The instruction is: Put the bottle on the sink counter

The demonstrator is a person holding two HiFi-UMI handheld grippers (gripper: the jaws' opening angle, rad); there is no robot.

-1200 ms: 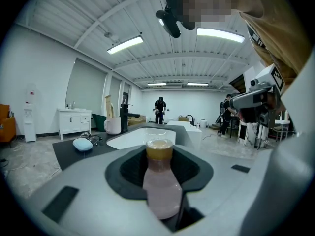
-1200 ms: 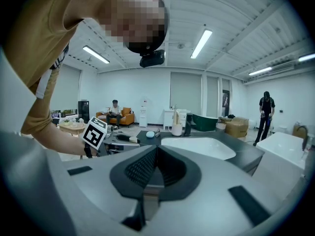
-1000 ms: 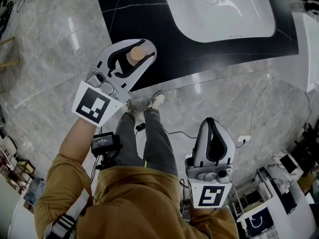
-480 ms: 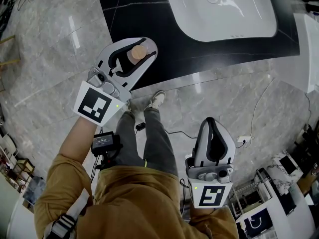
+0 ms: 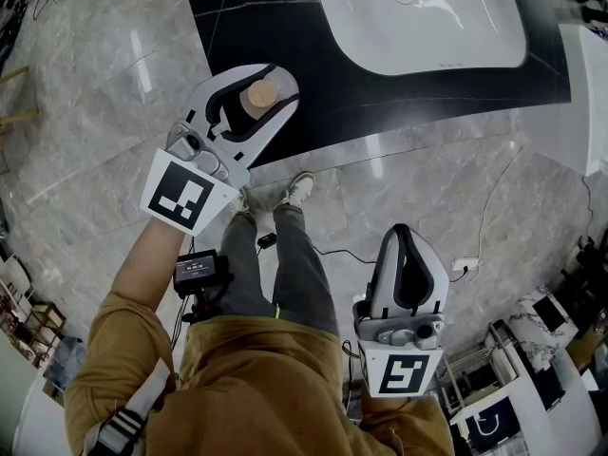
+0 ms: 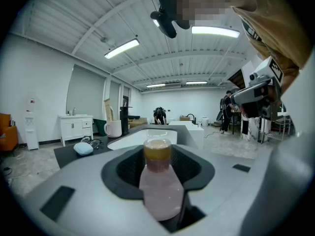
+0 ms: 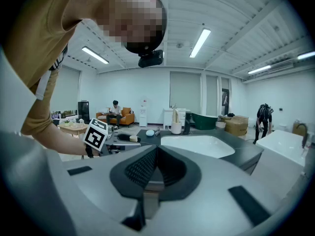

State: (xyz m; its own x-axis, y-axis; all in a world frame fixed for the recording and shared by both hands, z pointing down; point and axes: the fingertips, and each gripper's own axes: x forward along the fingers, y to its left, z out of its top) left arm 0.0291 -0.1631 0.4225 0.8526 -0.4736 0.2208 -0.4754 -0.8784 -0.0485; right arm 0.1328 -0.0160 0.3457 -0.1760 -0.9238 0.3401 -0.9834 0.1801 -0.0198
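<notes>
Grey stone floor tiles (image 5: pixel 95 93) surround a black desk (image 5: pixel 285 27) with a white sink basin (image 5: pixel 427 36) sunk into its top. The room behind is a large white hall with strip lights on the ceiling.

The left gripper (image 5: pixel 275 82) reaches over the near left corner of the desk, just beside the basin. The bottle (image 6: pixel 160 181) stands upright between its jaws. It has a pale pinkish body and a tan cap (image 5: pixel 258 93), and its walls are cloudy, so I cannot tell what is in it. The jaws are opening and stand wide apart, with a dark gap showing on each side of the bottle's neck. From above, the cap lies over the dark top close to its edge. No view shows the bottle's base, so I cannot tell whether it rests on the desk.

Farther along the desk, in the left gripper view, a white mug (image 6: pixel 113 128) stands near the far end of the basin. Its inside cannot be seen. A small pale blue rounded thing (image 6: pixel 83 148) lies on the dark top nearer the camera.

The right gripper (image 5: pixel 400 240) hangs low over the floor by the person's waist, well apart from the desk. Its jaws are pressed together with nothing between them.
</notes>
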